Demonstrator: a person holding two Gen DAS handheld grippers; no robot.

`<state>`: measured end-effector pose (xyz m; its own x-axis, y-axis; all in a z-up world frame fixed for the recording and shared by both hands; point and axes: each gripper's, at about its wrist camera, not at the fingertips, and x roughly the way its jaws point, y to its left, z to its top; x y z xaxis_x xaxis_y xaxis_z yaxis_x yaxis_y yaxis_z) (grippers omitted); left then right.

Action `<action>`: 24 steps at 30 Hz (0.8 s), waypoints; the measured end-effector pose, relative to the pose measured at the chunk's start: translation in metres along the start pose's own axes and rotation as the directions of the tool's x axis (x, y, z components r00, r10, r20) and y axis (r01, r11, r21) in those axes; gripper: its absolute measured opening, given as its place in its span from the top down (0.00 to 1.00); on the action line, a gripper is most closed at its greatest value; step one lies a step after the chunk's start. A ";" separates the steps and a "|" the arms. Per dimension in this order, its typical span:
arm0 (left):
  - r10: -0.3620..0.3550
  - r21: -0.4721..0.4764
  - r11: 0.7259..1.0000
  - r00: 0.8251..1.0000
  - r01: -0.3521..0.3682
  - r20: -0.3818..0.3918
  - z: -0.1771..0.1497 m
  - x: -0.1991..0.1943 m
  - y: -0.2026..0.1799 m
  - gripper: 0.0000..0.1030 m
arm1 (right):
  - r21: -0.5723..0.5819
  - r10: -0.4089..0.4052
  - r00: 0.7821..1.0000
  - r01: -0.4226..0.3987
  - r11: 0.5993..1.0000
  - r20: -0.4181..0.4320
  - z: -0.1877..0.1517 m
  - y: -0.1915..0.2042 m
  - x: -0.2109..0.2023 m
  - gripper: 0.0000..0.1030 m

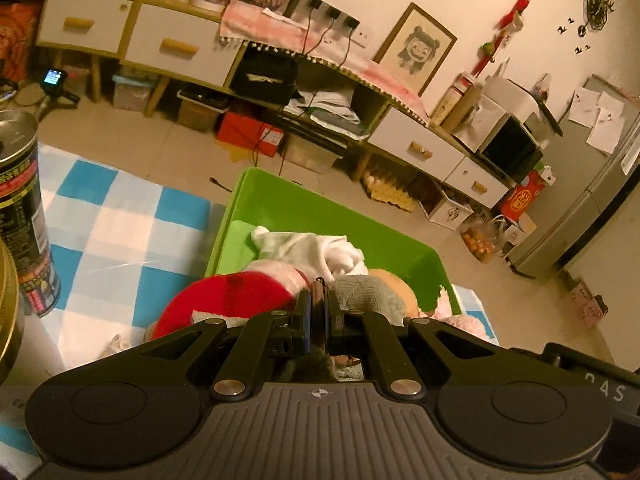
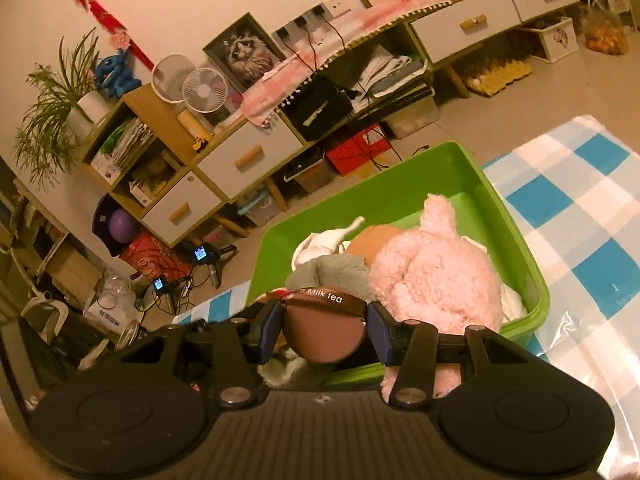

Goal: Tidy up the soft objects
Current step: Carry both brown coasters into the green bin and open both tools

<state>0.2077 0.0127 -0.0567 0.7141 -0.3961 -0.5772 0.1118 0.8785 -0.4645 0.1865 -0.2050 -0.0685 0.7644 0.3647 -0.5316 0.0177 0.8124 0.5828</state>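
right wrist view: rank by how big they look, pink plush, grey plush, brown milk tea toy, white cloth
1. pink plush
2. brown milk tea toy, though it sits nearest the camera in the right gripper, so its size is inflated
3. grey plush
4. white cloth, mostly hidden

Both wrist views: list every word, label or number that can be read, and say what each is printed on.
"Milk tea": on the dark band of the brown round toy held in the right tongs; the text before it is hidden.
"A S": on the black part at the left wrist view's right edge, cut off.
Can label: too blurred.
Red box print: too small.
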 end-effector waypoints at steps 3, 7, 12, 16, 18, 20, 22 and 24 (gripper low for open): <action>-0.001 0.005 1.000 1.000 0.001 0.003 0.001 -0.001 -0.001 0.97 | -0.003 -0.002 1.000 0.002 1.000 0.001 0.000 0.000 0.001 0.84; -0.003 0.002 1.000 1.000 0.003 0.009 0.000 -0.006 -0.001 0.94 | 0.002 0.001 1.000 -0.001 1.000 0.004 0.002 0.000 -0.002 0.84; -0.006 0.004 1.000 1.000 0.006 0.022 0.004 -0.013 -0.008 0.78 | 0.020 0.020 1.000 -0.021 1.000 0.023 0.006 0.001 -0.013 0.70; -0.019 0.015 1.000 0.999 0.018 0.038 0.003 -0.025 -0.011 0.47 | 0.043 0.045 0.998 -0.047 0.998 0.044 0.006 -0.001 -0.026 0.59; -0.020 0.030 0.999 0.999 0.018 0.044 0.003 -0.031 -0.013 0.43 | 0.044 0.045 0.998 -0.047 0.998 0.047 0.004 -0.002 -0.031 0.58; -0.019 0.045 0.999 0.999 0.017 0.044 0.002 -0.037 -0.016 0.36 | 0.041 0.037 0.998 -0.039 0.998 0.048 0.003 -0.002 -0.036 0.58; -0.015 0.060 0.998 0.999 0.012 0.050 0.001 -0.044 -0.018 0.28 | 0.042 0.029 0.998 -0.031 0.999 0.052 0.002 -0.003 -0.041 0.56; -0.015 0.075 0.997 0.998 0.011 0.053 -0.001 -0.052 -0.021 0.23 | 0.047 0.025 0.998 -0.027 0.999 0.056 0.002 -0.004 -0.047 0.54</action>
<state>0.1681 0.0147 -0.0178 0.7477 -0.3945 -0.5341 0.1710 0.8916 -0.4193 0.1514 -0.2268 -0.0447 0.7994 0.3586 -0.4821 0.0272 0.7799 0.6253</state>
